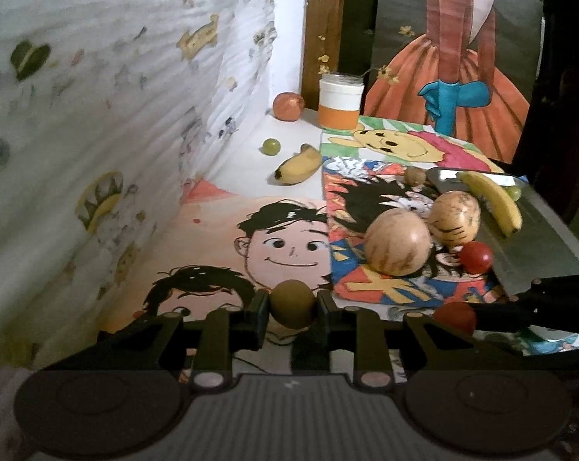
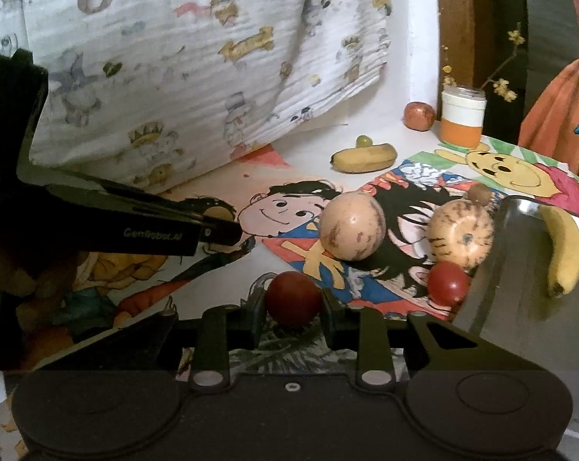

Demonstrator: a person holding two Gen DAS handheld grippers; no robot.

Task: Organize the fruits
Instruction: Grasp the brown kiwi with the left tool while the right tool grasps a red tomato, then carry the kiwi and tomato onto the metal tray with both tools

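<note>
- A printed cloth [image 1: 97,123] hangs as a wall along the left edge of the desk [image 1: 247,161], closing off that side.
- The left gripper [image 1: 292,304] has its jaws pinching a brown round fruit [image 1: 292,303] low over a drawing of smiling faces [image 1: 285,246]; in the right wrist view this gripper [image 2: 220,226] reaches in from the left edge.
- Far back near the corner sit an apple [image 1: 288,106], a small green grape [image 1: 271,146] and a short banana [image 1: 299,169], well apart on bare white desk, with open room around them.
- An orange and white jar [image 1: 341,100] stands just right of the apple, at the back edge of a bear drawing [image 1: 389,140].
- On the comic drawing [image 1: 351,199], two pale striped melons [image 1: 398,242] [image 1: 454,218] lie close side by side, with a small brown fruit [image 1: 415,175] behind them.
- A red tomato [image 1: 476,256] lies just in front of the right melon, against the near edge of a metal tray [image 1: 550,242].
- The right gripper [image 2: 294,299] has its jaws pinching a dark red tomato [image 2: 294,299] just above the drawings, near the tray's left edge [image 2: 493,261].
- Inside the tray a long banana [image 2: 563,253] lies along its length; much of the tray floor beside it is bare. A second green grape [image 1: 514,192] shows at the tray's far end.
</note>
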